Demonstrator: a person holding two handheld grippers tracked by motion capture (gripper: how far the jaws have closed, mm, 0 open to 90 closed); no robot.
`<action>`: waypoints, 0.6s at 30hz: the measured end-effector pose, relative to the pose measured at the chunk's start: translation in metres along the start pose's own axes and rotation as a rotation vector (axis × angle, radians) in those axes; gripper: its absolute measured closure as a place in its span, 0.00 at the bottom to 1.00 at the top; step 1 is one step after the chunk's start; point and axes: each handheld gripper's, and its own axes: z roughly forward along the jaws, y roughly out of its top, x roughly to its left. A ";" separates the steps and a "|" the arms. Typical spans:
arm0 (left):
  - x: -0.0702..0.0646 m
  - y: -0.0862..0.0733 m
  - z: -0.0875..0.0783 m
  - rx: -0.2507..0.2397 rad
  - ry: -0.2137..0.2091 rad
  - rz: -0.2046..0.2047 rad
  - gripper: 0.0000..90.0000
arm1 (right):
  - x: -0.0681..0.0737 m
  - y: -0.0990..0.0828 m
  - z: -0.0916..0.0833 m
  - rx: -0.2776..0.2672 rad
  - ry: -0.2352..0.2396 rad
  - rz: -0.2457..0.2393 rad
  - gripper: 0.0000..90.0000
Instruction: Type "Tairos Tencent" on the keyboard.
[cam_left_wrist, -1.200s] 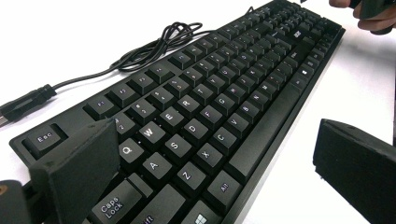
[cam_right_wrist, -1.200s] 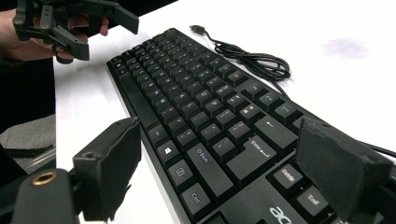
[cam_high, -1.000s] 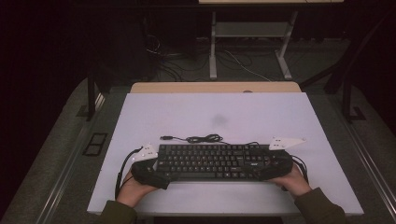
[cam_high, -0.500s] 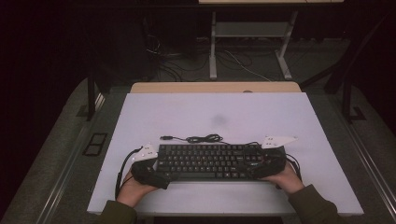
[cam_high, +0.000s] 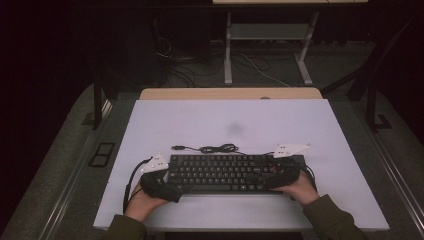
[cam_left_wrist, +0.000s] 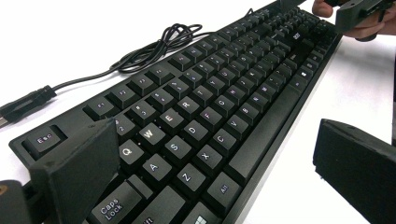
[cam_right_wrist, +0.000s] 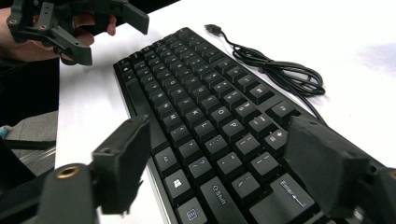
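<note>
The right claw (cam_right_wrist: 219, 172) has just been narrowing across the keyboard (cam_high: 225, 172)'s right end, not yet clamped; the left claw (cam_left_wrist: 210, 172) straddles its left end, jaws apart.

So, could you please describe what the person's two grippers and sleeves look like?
Both grippers are black with blocky, flat-faced jaws. The left gripper and the right gripper each carry a pale grey three-cornered plate on top, dotted with small dark marks, and trail a black cable. A brass-coloured screw insert shows near the base of a jaw in the gripper views. The person wears olive-green sleeves.
</note>
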 end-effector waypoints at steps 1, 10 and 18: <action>0.000 0.000 0.000 0.000 0.000 0.000 0.00 | 0.000 0.000 0.001 0.008 0.002 -0.006 0.34; 0.000 0.000 0.000 0.001 -0.001 0.000 0.00 | 0.002 -0.002 0.005 0.067 -0.015 -0.040 0.73; 0.000 0.000 0.000 0.002 -0.001 0.002 0.00 | 0.002 -0.004 0.008 0.128 -0.006 -0.066 0.94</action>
